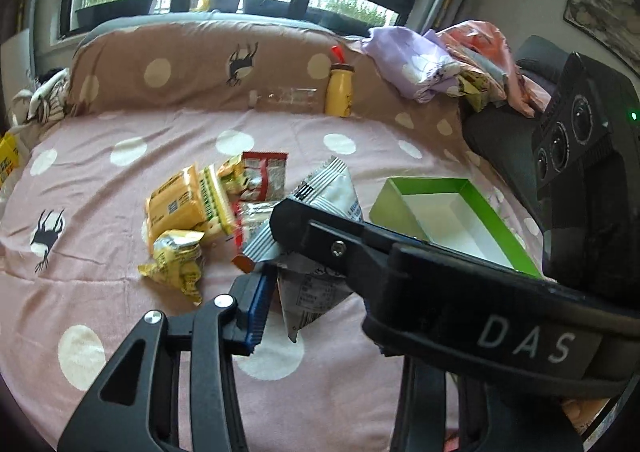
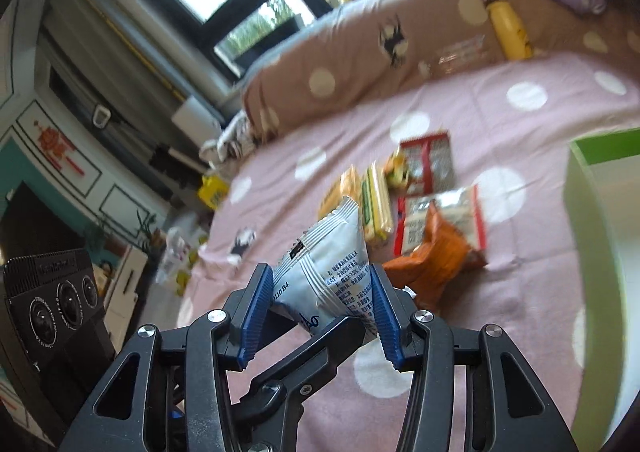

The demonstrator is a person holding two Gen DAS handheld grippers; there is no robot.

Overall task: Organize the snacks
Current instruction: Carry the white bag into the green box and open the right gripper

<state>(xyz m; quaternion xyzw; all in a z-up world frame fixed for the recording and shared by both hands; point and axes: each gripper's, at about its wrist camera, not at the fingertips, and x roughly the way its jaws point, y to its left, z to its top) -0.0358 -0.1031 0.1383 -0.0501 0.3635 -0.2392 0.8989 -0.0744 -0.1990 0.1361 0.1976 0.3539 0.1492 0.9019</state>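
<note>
Gripping a white-grey snack packet [image 2: 328, 252], the right gripper [image 2: 322, 304] is pressing its two blue pads [image 2: 258, 308] on both sides of the packet and is holding it upright above the pink dotted sheet [image 2: 500, 292]. One black finger of the left gripper [image 1: 292, 292] is crossing just under this packet in the right wrist view. In the left wrist view only one blue pad of the left gripper is showing, just beside the lower corner of the packet, and the right gripper is covering the other one, so I cannot tell if this claw is closed on something. Behind the packet, at about 1 o'clock, an orange packet [image 2: 432, 264] is lying on the sheet, and the yellow packets [image 2: 376, 203] and red packets [image 2: 428, 163] are lying at 12 o'clock. A green box [image 2: 588, 211] is standing open at 3 o'clock. Far at 1 o'clock a yellow bottle [image 2: 512, 31] is leaning on the brown cushion [image 2: 340, 51].
</note>
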